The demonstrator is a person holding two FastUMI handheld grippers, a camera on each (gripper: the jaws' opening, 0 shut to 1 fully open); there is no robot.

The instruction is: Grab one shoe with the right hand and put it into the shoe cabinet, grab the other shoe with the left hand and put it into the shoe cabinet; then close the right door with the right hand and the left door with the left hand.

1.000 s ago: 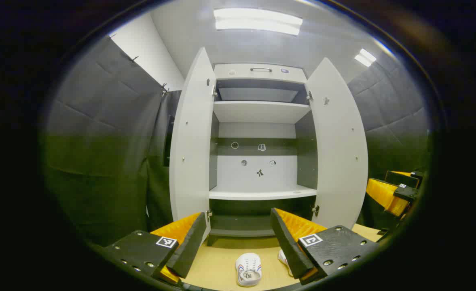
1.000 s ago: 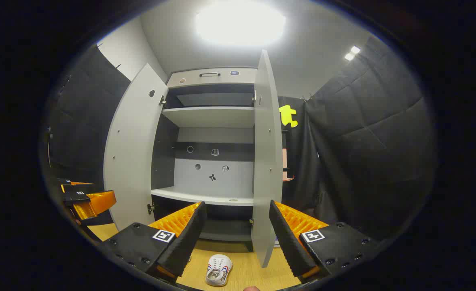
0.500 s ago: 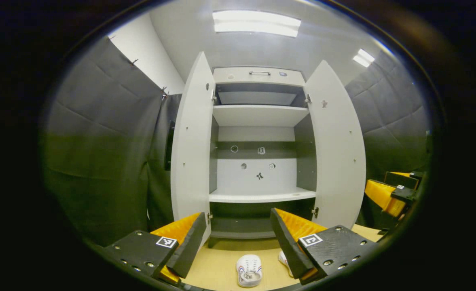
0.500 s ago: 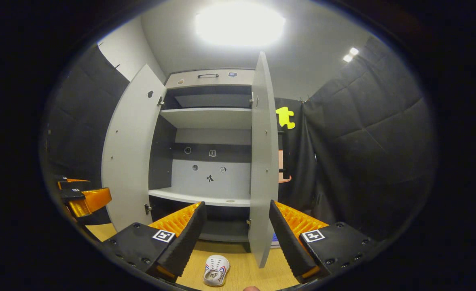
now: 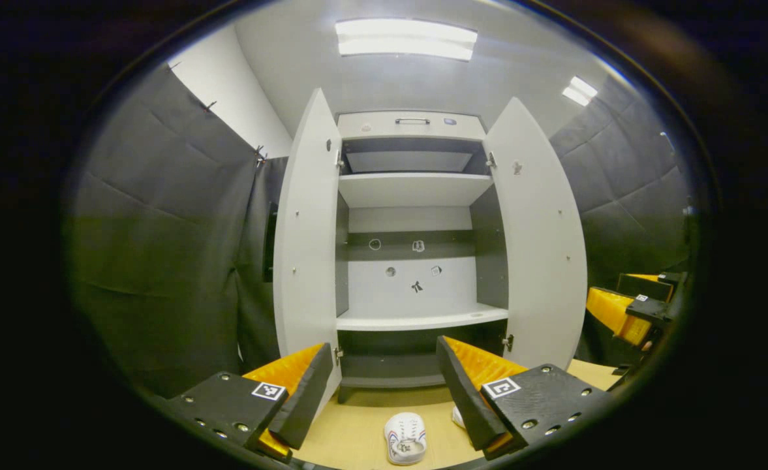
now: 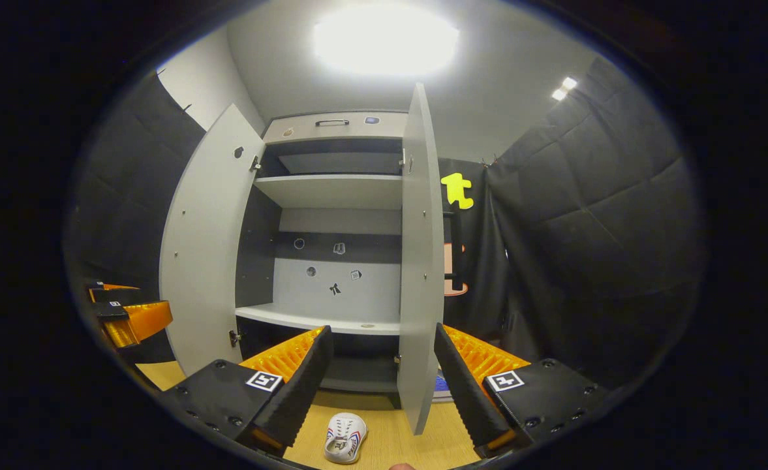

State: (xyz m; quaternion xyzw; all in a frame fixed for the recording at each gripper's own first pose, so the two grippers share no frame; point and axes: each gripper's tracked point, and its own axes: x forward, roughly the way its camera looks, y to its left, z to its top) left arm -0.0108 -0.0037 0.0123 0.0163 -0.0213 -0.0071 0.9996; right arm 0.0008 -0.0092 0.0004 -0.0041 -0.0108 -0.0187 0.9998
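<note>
Well, left gripper view first: left gripper [image 5: 382,384] released, fingers spread wide, nothing between them, hovering above the wooden floor [image 5: 351,431] in front of the shoe cabinet [image 5: 413,254]. Cabinet stands open, left door [image 5: 305,241] and right door [image 5: 540,248] both swung outward. Lower shelf [image 5: 421,318] and upper shelf [image 5: 413,189] inside the cabinet are bare; small stickers [image 5: 416,286] on the cabinet's back panel. One white shoe [image 5: 405,437] lies on the floor in front of the cabinet, below the gap between the fingers, not touched. A second shoe [image 5: 457,416] sits just right of it, mostly hidden behind the right-hand finger. The right gripper [image 5: 631,307] shows farther off, right of the cabinet's right door; from here cannot tell its state. Right gripper view next: right gripper [image 6: 382,382] also released, fingers apart and empty, facing the cabinet [image 6: 331,254] from its right side. The right door [image 6: 419,261] is seen nearly edge-on, its lower edge between the fingers but not gripped. Left door [image 6: 204,241] open wide. White shoe [image 6: 344,437] with red and blue stripes lies on the floor [image 6: 390,437] in front of the cabinet, left of the right door's bottom edge. Left gripper [image 6: 129,316] visible left of the cabinet's left door.
</note>
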